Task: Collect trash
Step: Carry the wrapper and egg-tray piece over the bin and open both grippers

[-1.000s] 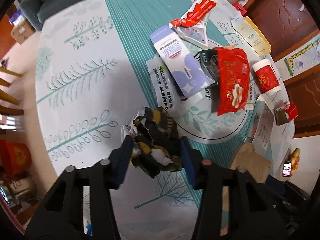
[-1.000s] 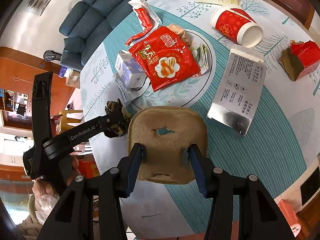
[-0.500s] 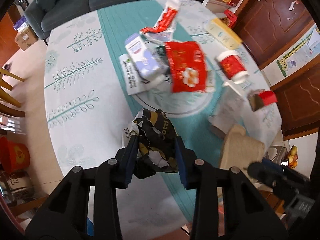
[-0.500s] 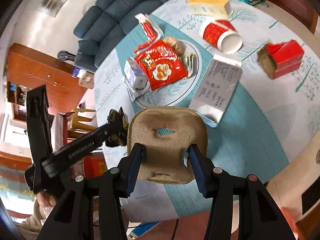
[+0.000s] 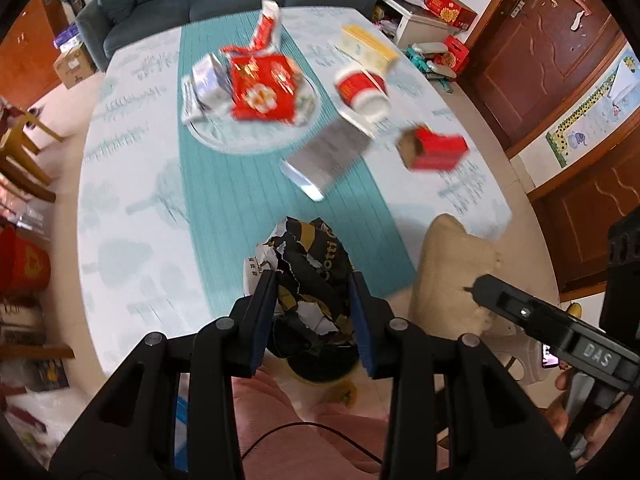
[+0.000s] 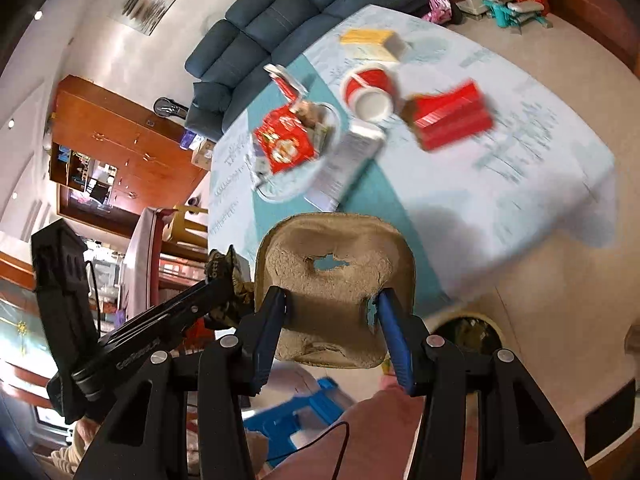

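Two pieces of trash are in your grip, and the rest is on the table [image 5: 132, 184] behind them. Going from the biggest down: the table, under its teal-and-white cloth, carries the litter yet to be collected — a red snack bag [image 5: 262, 86] on a round plate [image 5: 224, 142] near the middle, a silvery carton [image 5: 326, 158] lying flat beside it, a red box [image 5: 438, 152] toward the edge, a tipped red cup [image 5: 362, 90], and a yellow-and-white box [image 5: 368, 48] at the far side. All of it is blurred, so finer labels are unreadable.

Your right gripper [image 6: 330, 314] is partly closed on the brown pulp cup carrier [image 6: 334, 264], its pads pressing the carrier's sides near the lower rim. Your left gripper [image 5: 312, 304] is closed narrower, clamped on the crumpled black-and-gold wrapper [image 5: 310, 268]. Both loads hang over the table's near edge, above your lap.

By the look of it you are in the carry step, between pickup and drop. A dark round opening [image 6: 466, 334] shows low in the right wrist view, just past the table edge; it may be the bin, though I cannot tell for sure. The next move calls for bringing each gripper over that opening and releasing only once the load is squarely above it; the light wrapper could drift.
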### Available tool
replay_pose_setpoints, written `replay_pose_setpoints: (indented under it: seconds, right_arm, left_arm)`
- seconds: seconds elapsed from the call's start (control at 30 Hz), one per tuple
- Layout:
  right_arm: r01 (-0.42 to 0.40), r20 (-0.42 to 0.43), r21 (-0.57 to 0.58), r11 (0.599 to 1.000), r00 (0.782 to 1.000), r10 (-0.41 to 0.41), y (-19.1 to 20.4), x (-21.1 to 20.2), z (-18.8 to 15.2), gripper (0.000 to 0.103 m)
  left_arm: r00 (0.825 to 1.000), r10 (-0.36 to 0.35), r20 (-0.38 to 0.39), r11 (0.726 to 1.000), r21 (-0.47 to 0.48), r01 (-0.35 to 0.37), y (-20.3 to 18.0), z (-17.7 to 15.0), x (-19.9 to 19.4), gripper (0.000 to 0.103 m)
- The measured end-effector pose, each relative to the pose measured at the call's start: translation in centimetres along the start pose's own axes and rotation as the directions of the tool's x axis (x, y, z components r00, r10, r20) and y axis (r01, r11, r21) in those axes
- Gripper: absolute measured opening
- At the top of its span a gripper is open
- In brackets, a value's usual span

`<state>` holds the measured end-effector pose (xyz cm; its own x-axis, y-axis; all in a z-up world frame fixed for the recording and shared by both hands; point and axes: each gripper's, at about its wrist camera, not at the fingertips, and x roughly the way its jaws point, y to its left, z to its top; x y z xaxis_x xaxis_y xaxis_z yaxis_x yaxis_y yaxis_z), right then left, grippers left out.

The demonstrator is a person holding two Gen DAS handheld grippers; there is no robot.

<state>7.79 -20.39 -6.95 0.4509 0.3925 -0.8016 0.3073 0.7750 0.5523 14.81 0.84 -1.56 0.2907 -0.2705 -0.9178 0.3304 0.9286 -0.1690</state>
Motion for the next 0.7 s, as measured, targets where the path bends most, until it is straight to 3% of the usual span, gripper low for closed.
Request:
replay_pose_setpoints:
  seconds: [0.3,0.5,0.7]
  right_arm:
    - [-0.001,-0.069,0.038,0.999,0.998,0.004,-7.9,-2.0,-5.3,0.048]
    - [0.047,-0.111,0.052,0.998,0.993,-0.041,-10.8,-0.3,-8.3,0.048]
    - [0.127,-0.139,0.023,0.992,0.983,-0.123,-13.2,3.2,-11.7,0.048]
  left_arm:
    - [0.995,0.06,-0.082,0.998,0.011,-0.059,-5.6,-7.8,1.0,0.032]
    - [0.99,0.073,-0.122,0.997,0.048,-0.067,-6.7,-10.5,2.9,0.033]
    - [0.982,0.079,-0.171,0.994,0.09,-0.064,-6.6,-12.8,7.4,0.033]
